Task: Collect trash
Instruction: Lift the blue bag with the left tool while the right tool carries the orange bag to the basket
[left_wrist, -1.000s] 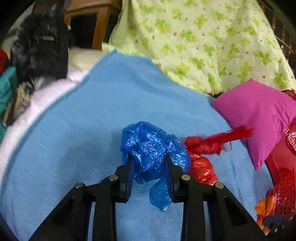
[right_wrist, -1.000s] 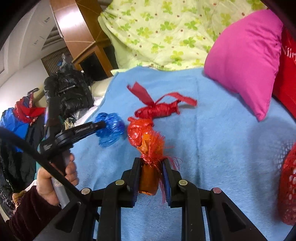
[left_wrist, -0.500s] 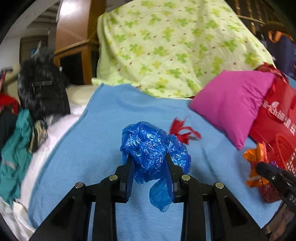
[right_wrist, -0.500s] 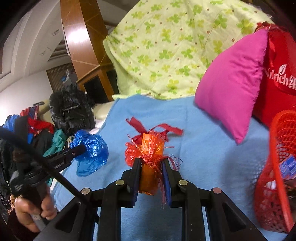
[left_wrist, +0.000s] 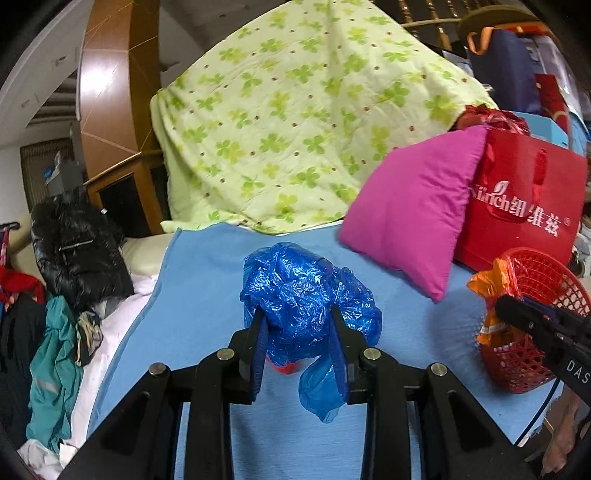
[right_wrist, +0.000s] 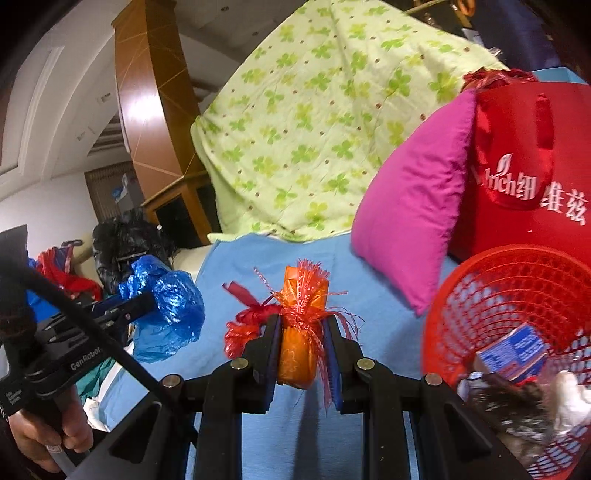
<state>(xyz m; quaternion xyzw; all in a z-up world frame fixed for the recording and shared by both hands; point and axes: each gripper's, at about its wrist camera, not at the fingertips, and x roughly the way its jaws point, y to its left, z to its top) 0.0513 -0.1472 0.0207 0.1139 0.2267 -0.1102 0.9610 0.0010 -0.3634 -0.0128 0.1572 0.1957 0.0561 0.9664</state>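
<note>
My left gripper (left_wrist: 297, 332) is shut on a crumpled blue plastic bag (left_wrist: 303, 291) and holds it above the blue blanket (left_wrist: 207, 280). It also shows at the left of the right wrist view (right_wrist: 166, 306). My right gripper (right_wrist: 303, 339) is shut on an orange wrapper with red ribbon (right_wrist: 301, 325), lifted just left of a red mesh basket (right_wrist: 491, 280). The basket holds several pieces of trash, among them a blue-and-white carton (right_wrist: 513, 350). In the left wrist view the basket (left_wrist: 543, 280) stands at the right with the orange wrapper (left_wrist: 491, 295) before it. A red ribbon scrap (right_wrist: 243, 321) lies on the blanket.
A magenta pillow (left_wrist: 413, 206) leans on a red shopping bag (left_wrist: 524, 206) behind the basket. A green clover quilt (left_wrist: 295, 122) is piled at the back. A black jacket (left_wrist: 74, 251) and other clothes lie left of the blanket.
Both grippers have risen and swung right with their loads. The right gripper now holds the orange wrapper next to the red basket, which fills more of its view.
</note>
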